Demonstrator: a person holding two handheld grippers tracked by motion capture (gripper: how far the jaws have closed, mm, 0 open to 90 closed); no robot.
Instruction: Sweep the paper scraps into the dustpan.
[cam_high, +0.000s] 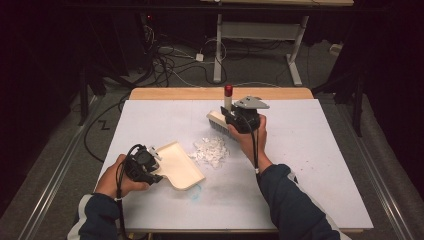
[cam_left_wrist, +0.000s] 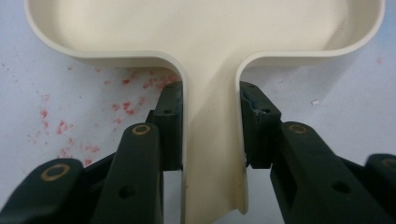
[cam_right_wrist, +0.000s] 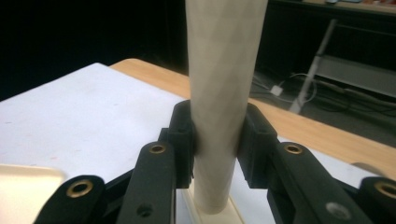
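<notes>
High view: the left tongs (cam_high: 150, 162) grip the handle of a cream dustpan (cam_high: 179, 164) that lies flat on the white counter (cam_high: 310, 165). The pan's open mouth faces a pile of white scraps (cam_high: 210, 150), which sits between the two tongs, just past the pan's far edge. The right tongs (cam_high: 239, 120) hold a brush (cam_high: 220, 120) beyond the scraps; the brush head rests on the counter on the left side of these tongs, and its handle stands upright with a red tip (cam_high: 228, 90) above them. A grey plate (cam_high: 251, 103) tops the right tongs. A faint blue mark (cam_high: 195, 190) lies on the counter near the pan's near corner.

Left gripper view: the tongs (cam_left_wrist: 211, 126) are closed on the narrow dustpan handle (cam_left_wrist: 211, 154), one pad against each side wall. The pan (cam_left_wrist: 201, 28) widens directly ahead of the jaws. Red specks (cam_left_wrist: 126, 91), not resolved from above, stain the counter (cam_left_wrist: 345, 112) left of the left jaw.

Right gripper view: the tongs (cam_right_wrist: 218, 140) are closed on the pale brush handle (cam_right_wrist: 223, 93), which rises vertically between the pads. The handle meets the brush base (cam_right_wrist: 210, 215) just below the jaws. The counter (cam_right_wrist: 84, 121) stretches left of the tongs; its wooden edge (cam_right_wrist: 299, 130) and the dark floor with cables (cam_right_wrist: 280, 88) lie beyond.
</notes>
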